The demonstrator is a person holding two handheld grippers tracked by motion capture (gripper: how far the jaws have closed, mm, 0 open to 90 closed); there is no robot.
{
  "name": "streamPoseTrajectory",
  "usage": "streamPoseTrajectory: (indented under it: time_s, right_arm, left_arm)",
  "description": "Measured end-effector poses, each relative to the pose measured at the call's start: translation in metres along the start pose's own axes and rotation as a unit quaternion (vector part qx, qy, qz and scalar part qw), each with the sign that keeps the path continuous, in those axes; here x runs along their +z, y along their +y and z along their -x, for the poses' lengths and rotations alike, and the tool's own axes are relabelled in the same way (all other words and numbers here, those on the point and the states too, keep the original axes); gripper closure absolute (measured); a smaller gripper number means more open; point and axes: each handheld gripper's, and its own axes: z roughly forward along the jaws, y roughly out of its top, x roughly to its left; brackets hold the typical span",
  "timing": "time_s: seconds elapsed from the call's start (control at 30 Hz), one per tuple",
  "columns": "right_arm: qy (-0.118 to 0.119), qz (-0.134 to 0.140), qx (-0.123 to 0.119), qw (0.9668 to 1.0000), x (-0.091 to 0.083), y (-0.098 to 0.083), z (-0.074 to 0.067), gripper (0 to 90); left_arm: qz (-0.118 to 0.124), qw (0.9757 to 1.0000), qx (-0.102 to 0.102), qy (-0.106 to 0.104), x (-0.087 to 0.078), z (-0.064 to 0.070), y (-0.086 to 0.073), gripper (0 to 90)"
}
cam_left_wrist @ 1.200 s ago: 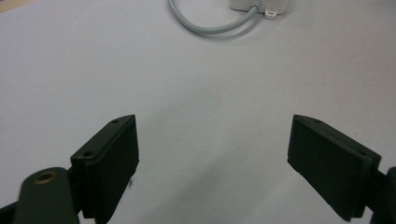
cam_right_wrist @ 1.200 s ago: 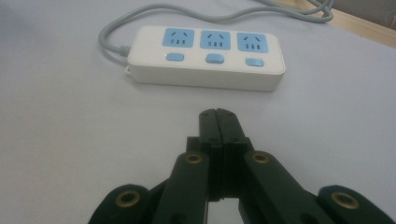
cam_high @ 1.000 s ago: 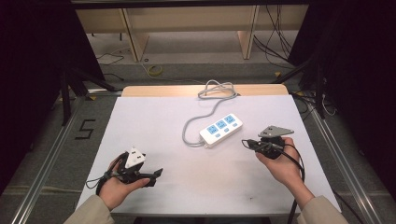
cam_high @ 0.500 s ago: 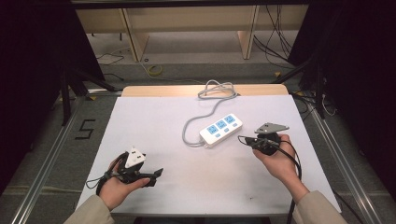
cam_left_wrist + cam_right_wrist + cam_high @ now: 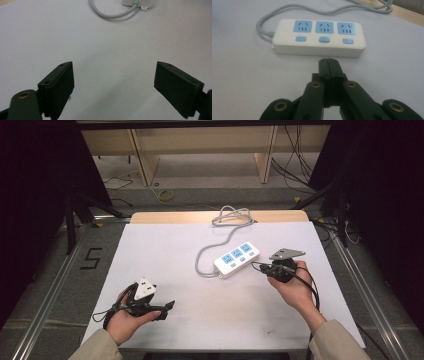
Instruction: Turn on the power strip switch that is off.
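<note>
Black jaws pressed flat together, holding nothing: that is the right hand-held gripper [image 5: 328, 62], whose closed tip sits just short of the white power strip [image 5: 319, 37] on the pale tabletop [image 5: 165, 255]. In the right gripper view the strip lies at twelve o'clock from the tip, long side toward it, with three blue sockets above three blue switches [image 5: 324, 39]. The middle switch is nearest the line of approach. Its grey cord [image 5: 207, 252] leaves the strip's end and loops off to the tabletop's far edge.

Judging from the closed tip aimed at the switch row, the step in hand looks like a press. To do it well, keep the jaws shut, come down squarely on one switch, and push straight so the light strip does not skid.

The left hand-held gripper [image 5: 167, 306] rests at seven o'clock from the strip, well apart, jaws spread wide and empty.
</note>
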Motion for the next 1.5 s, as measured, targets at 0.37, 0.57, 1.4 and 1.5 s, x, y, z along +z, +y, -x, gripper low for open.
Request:
streamPoseTrajectory:
  time_s: [0.37, 0.57, 1.4, 1.5]
  right_arm:
    - [0.004, -0.002, 0.001, 1.0, 0.008, 0.007, -0.001, 90.0]
    - [0.005, -0.004, 0.001, 1.0, 0.01, 0.009, -0.002, 90.0]
    - [0.012, -0.012, 0.0, 0.9999, 0.021, 0.018, -0.003, 90.0]
    - [0.011, -0.016, -0.002, 0.9998, 0.022, 0.019, -0.003, 90.0]
  left_arm:
    - [0.0, 1.0, -0.001, -0.001, 0.0, 0.0, 0.0, 16.1]
    - [0.001, 1.0, -0.001, 0.0, 0.0, 0.0, 0.0, 16.1]
    - [0.0, 1.0, -0.002, 0.0, 0.0, 0.0, 0.0, 16.1]
    - [0.0, 1.0, -0.002, 0.0, 0.0, 0.0, 0.0, 16.1]
